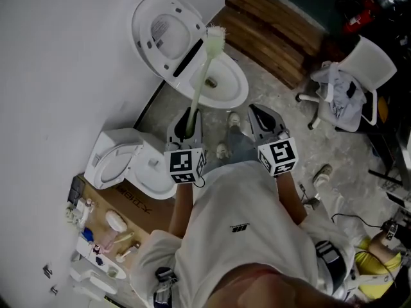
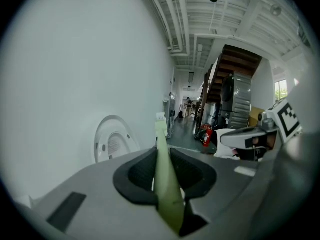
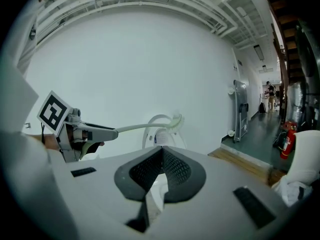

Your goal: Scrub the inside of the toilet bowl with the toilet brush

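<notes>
The left gripper [image 1: 187, 117] is clamped on the toilet brush [image 1: 204, 72] handle. Its bristles are raised over the far edge of the toilet bowl [image 1: 241, 88], beside the upright lid [image 1: 160, 31]. The right gripper [image 3: 161, 153] is closed on nothing. The head view shows the bowl's inside, seemingly empty; the left gripper view shows only the lid.

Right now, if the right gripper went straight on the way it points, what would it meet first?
Probably the toilet bowl: the right gripper, fingers shut and empty, aims at its near rim, with the raised lid behind. Depth is unclear.
</notes>
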Demonstrator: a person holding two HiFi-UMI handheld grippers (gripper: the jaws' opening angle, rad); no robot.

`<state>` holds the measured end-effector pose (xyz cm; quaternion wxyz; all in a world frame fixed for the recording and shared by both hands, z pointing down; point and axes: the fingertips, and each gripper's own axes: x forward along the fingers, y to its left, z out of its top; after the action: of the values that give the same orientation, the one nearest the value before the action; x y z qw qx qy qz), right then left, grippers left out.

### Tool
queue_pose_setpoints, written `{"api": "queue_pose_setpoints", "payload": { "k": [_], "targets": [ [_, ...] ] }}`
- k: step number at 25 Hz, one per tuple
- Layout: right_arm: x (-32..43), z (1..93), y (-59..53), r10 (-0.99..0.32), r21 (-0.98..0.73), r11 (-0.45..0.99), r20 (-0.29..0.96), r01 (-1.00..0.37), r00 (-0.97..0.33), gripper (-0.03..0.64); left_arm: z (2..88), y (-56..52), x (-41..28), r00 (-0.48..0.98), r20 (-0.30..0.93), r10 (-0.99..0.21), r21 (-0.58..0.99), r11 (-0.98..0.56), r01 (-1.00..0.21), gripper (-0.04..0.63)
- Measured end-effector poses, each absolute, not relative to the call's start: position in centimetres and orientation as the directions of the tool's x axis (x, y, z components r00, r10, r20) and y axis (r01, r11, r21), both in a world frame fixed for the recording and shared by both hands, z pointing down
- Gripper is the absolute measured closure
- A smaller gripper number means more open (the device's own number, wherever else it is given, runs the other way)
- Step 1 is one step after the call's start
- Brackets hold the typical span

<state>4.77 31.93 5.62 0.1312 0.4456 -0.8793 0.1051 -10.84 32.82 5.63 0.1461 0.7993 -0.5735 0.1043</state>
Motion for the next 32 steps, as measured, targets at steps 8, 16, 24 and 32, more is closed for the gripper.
{"api": "queue_pose_setpoints", "payload": {
  "k": [8,16,24,32],
  "targets": [
    [5.7,7.9,25.8,-0.728,-0.101,0.594,0.357,-0.798,-0.586,0.621,7.4,27.5,-9.4,0.311,0.379,-0.871,0.113,-0.29,-0.95,0.503],
    [6.4,10.8,19.8,-0.687,-0.159,0.602,0.397,-0.783,-0.609,0.621,9.8,22.1,-8.1,0.3,0.43,-0.852,0.101,-0.285,-0.953,0.503],
    [7.4,15.8,16.2,-0.63,-0.225,0.595,0.465,-0.771,-0.622,0.622,15.0,18.8,-7.2,0.275,0.519,-0.809,0.105,-0.259,-0.96,0.503],
    [8.0,20.8,13.7,-0.567,-0.275,0.596,0.522,-0.755,-0.638,0.622,20.1,16.9,-7.0,0.25,0.583,-0.773,0.139,-0.208,-0.968,0.503]
  ]
}}
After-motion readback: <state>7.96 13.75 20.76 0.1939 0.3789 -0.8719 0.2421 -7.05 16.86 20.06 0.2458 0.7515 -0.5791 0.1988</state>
